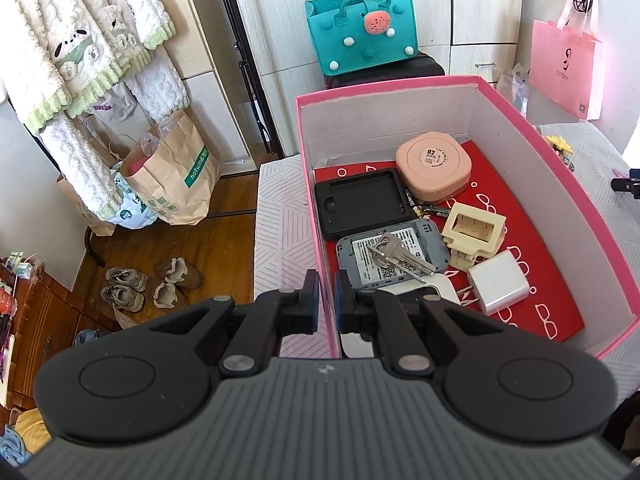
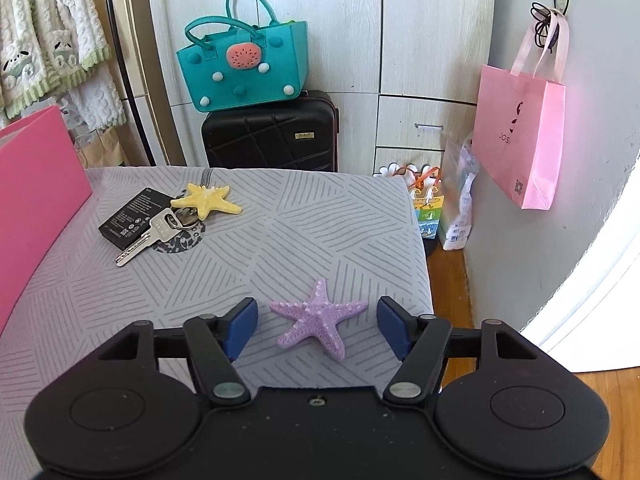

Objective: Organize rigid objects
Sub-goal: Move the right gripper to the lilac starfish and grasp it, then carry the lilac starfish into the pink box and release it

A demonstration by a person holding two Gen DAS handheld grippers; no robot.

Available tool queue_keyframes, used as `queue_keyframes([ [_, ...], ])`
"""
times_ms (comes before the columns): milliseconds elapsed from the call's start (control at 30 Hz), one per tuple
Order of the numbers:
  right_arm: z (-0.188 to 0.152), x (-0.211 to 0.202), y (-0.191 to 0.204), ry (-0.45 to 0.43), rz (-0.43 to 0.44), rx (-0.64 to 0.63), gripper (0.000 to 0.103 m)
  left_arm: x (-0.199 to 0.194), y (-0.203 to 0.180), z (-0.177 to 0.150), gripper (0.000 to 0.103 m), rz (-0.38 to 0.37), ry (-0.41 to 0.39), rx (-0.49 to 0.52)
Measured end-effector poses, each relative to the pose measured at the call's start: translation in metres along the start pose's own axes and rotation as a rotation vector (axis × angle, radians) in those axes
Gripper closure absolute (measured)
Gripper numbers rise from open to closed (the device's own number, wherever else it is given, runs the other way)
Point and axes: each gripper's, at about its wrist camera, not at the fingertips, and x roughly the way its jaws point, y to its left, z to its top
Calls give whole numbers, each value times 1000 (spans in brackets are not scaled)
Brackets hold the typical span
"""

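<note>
My left gripper (image 1: 327, 294) is shut on the near left wall of the pink box (image 1: 316, 216), one finger outside and one inside. The box holds a pink round case (image 1: 434, 166), a black tray (image 1: 362, 202), a grey device (image 1: 392, 254) with keys (image 1: 400, 256) on it, a cream holder (image 1: 476, 236) and a white charger (image 1: 498, 286). My right gripper (image 2: 316, 326) is open, its fingers on either side of a purple starfish (image 2: 318, 320) lying on the table. Further left lie a yellow starfish (image 2: 206, 200), keys (image 2: 154, 234) and a black battery (image 2: 134, 218).
The table has a grey striped cloth (image 2: 304, 232); its right edge drops to the wooden floor. The pink box wall (image 2: 36, 184) stands at the table's left. Beyond are a black suitcase (image 2: 272, 134) with a teal bag (image 2: 244, 68), and a hanging pink bag (image 2: 520, 136).
</note>
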Motion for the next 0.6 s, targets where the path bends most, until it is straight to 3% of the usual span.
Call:
queue_keyframes([
  [133, 0, -1, 1, -5, -5, 6, 33, 0, 1, -1, 96, -1, -2, 0],
  [200, -1, -3, 2, -8, 2, 1, 50, 1, 1, -1, 96, -2, -3, -1],
  [267, 2, -7, 2, -4, 10, 5, 58, 1, 1, -1, 96, -3, -2, -4],
  [600, 5, -12, -3, 16, 38, 73, 59, 1, 3, -1, 96, -20, -4, -12],
])
